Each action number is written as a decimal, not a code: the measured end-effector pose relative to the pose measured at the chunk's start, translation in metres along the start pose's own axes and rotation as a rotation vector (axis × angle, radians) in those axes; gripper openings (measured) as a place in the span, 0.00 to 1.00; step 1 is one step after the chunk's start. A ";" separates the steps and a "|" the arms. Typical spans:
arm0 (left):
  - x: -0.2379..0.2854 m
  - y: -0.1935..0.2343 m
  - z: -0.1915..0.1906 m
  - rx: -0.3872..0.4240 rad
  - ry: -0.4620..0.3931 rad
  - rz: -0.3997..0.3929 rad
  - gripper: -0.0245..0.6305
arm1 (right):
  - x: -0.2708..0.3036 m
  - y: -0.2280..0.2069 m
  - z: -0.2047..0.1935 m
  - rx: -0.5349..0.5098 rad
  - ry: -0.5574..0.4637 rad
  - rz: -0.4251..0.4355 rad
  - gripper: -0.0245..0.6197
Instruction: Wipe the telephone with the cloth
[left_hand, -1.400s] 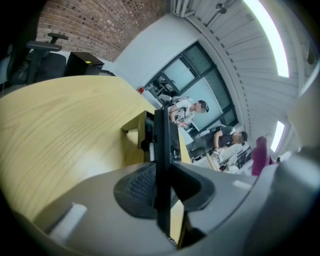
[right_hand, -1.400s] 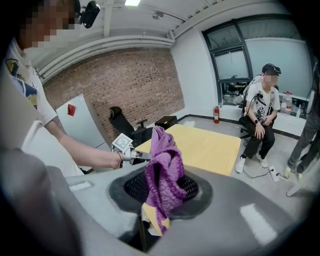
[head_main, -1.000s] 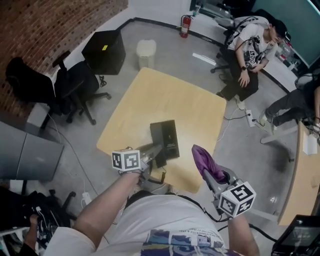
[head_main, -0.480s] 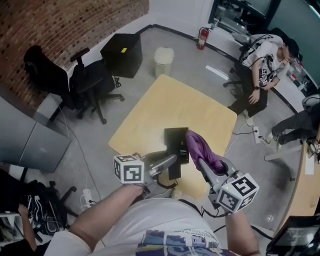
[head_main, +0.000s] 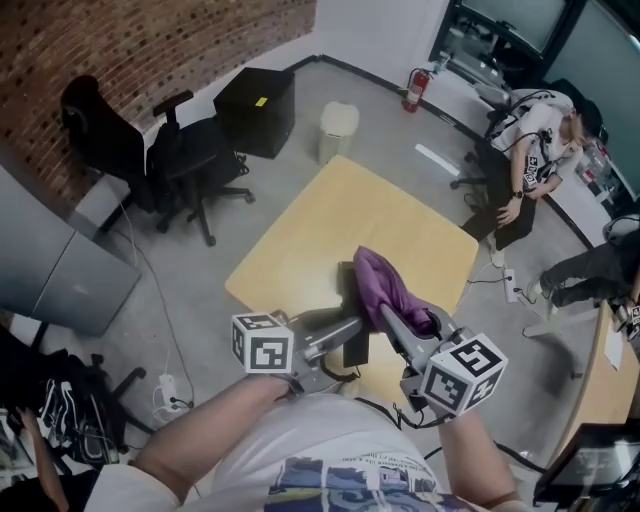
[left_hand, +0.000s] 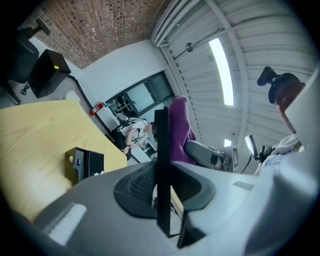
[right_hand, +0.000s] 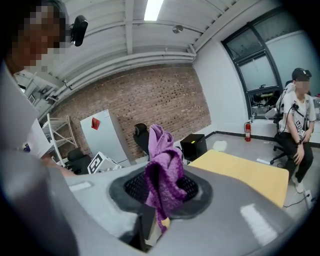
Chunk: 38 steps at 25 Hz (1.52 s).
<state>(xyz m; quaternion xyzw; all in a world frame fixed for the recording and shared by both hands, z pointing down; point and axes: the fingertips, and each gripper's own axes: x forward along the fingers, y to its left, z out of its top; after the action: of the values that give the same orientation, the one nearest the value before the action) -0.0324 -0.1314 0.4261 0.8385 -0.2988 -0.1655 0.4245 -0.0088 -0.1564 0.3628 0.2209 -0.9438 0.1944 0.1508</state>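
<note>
A thin black telephone (left_hand: 162, 150) stands edge-on between the jaws of my left gripper (left_hand: 163, 186), which is shut on it. In the head view, the left gripper (head_main: 350, 328) reaches over the near edge of the yellow table (head_main: 395, 215). There the telephone (head_main: 354, 350) is mostly hidden by the purple cloth (head_main: 378, 283). My right gripper (head_main: 392, 318) is shut on that cloth and holds it against the telephone's right side. The cloth (right_hand: 163, 172) hangs bunched from the right gripper (right_hand: 159, 202). A black boxy piece (left_hand: 85, 163) lies on the table (left_hand: 35, 130).
Two black office chairs (head_main: 185, 160), a black cabinet (head_main: 256, 108) and a white bin (head_main: 338, 126) stand beyond the table's far left side. A person (head_main: 530, 150) sits at the back right near a fire extinguisher (head_main: 414, 90). A grey cabinet (head_main: 50, 270) is at the left.
The right gripper has carried the purple cloth left and forward, from beside the table's near edge onto the telephone. The left gripper keeps its hold.
</note>
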 end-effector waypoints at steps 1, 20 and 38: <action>-0.002 0.001 0.003 -0.004 -0.009 -0.001 0.17 | 0.001 0.003 -0.003 0.003 0.006 0.004 0.17; -0.019 0.008 0.048 0.033 -0.016 -0.027 0.17 | -0.020 0.023 -0.046 0.001 0.096 -0.089 0.17; -0.007 0.011 0.014 0.111 0.108 -0.023 0.17 | -0.007 0.022 -0.045 -0.004 0.161 -0.168 0.17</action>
<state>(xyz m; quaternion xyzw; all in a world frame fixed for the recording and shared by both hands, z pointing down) -0.0491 -0.1407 0.4264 0.8718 -0.2745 -0.1081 0.3911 -0.0045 -0.1164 0.3930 0.2827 -0.9071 0.1961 0.2423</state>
